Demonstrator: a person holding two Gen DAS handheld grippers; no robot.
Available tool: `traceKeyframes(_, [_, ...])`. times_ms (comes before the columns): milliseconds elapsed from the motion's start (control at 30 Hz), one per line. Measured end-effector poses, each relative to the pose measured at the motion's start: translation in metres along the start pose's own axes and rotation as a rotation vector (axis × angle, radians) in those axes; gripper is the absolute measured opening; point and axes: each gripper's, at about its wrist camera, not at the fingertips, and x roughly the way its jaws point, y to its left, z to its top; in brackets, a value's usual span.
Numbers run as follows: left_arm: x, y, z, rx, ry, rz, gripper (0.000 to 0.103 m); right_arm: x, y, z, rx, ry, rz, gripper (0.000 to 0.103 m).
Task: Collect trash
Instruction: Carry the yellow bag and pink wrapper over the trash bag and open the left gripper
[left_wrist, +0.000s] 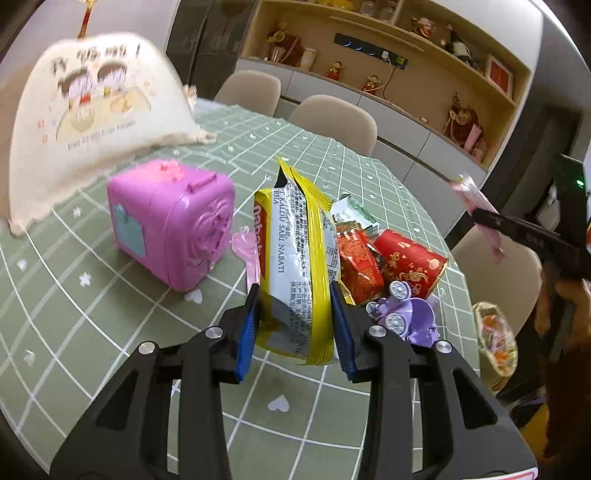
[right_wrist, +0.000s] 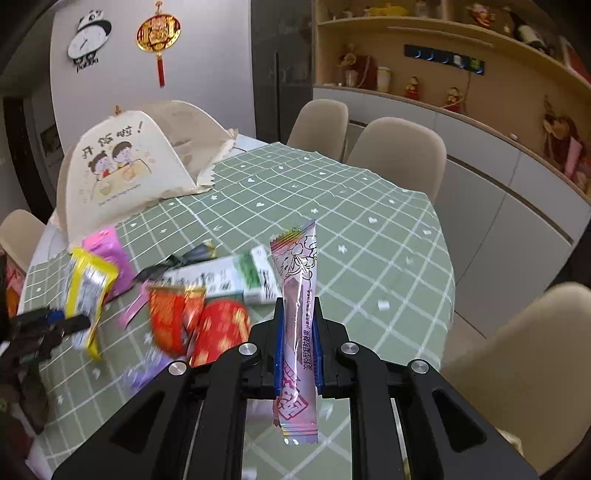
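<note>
My left gripper (left_wrist: 293, 295) has its two blue-padded fingers (left_wrist: 246, 328) pressed on either side of one yellow and silver snack wrapper (left_wrist: 299, 266), which stands up on end between them over the green checked tablecloth (left_wrist: 92, 317); the jaws stand partly apart, as wide as the wrapper's crumpled body. My right gripper (right_wrist: 298, 325) is closed narrowly on one long pink candy wrapper (right_wrist: 298, 291), held upright and clear of the cloth, its top poking above the pads and its printed bottom end hanging below them. From the left wrist view I can see that same right gripper off to the right, the pink wrapper blurred in its tip. Left on the table I count one red foil wrapper (left_wrist: 356, 266), one red paper cup (left_wrist: 410, 262) lying on its side just beside it, one white and green carton (left_wrist: 354, 214) behind those two, and one thin pink strip (left_wrist: 245, 251) lying flat between the yellow wrapper and a pink toy box (left_wrist: 173, 225). One purple toy (left_wrist: 406, 314) with two round silver discs sits near my left gripper's right finger. One cream mesh food cover (right_wrist: 122, 166) with a two-children cartoon stands at the far left of the table. I count three beige chairs (right_wrist: 399, 155) in the right wrist view, along the table's far and right sides.
</note>
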Motion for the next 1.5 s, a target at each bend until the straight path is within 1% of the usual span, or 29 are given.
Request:
traceKeyframes(133, [-0.008,-0.022,0.004,0.048,0.003,0.031,0.034,-0.020,-0.002,-0.029,0.016,-0.019,0.025,0.013])
traceKeyframes(267, [-0.020,-0.050,0.007,0.092,-0.024,0.030,0.034,-0.040,-0.009,-0.052,0.023,-0.046,0.034,0.013])
traceKeyframes(433, [-0.021,-0.095,0.011,0.128,-0.021,-0.023,0.034,-0.065,-0.035,-0.074,0.043,-0.076,0.021,0.013])
traceKeyframes(600, [-0.006,-0.151,0.010,0.184,0.011,-0.097,0.034,-0.091,-0.074,-0.099,0.095,-0.102,-0.012,0.013])
traceKeyframes(733, [0.015,-0.205,0.002,0.236,0.059,-0.178,0.034,-0.109,-0.108,-0.122,0.148,-0.111,-0.046,0.013])
traceKeyframes(767, [0.019,-0.215,0.000,0.245,0.068,-0.193,0.034,-0.114,-0.118,-0.130,0.160,-0.111,-0.065,0.013])
traceKeyframes(833, [0.030,-0.243,-0.007,0.268,0.091,-0.246,0.034,-0.121,-0.136,-0.143,0.180,-0.104,-0.094,0.013])
traceKeyframes(967, [0.050,-0.284,-0.019,0.292,0.130,-0.316,0.034,-0.132,-0.168,-0.166,0.227,-0.086,-0.131,0.013])
traceKeyframes(1000, [0.059,-0.298,-0.024,0.300,0.152,-0.350,0.034,-0.134,-0.174,-0.171,0.234,-0.084,-0.136,0.013])
traceKeyframes(1100, [0.080,-0.327,-0.036,0.326,0.193,-0.402,0.034,-0.140,-0.194,-0.188,0.272,-0.073,-0.154,0.013])
traceKeyframes(1200, [0.100,-0.354,-0.050,0.341,0.244,-0.447,0.034,-0.142,-0.211,-0.204,0.300,-0.062,-0.167,0.014])
traceKeyframes(1333, [0.124,-0.377,-0.067,0.351,0.298,-0.487,0.034,-0.142,-0.229,-0.221,0.339,-0.054,-0.181,0.014])
traceKeyframes(1433, [0.141,-0.389,-0.076,0.349,0.342,-0.502,0.034,-0.142,-0.242,-0.229,0.370,-0.053,-0.186,0.014])
traceKeyframes(1500, [0.157,-0.396,-0.080,0.330,0.386,-0.509,0.034,-0.142,-0.249,-0.233,0.387,-0.056,-0.189,0.013])
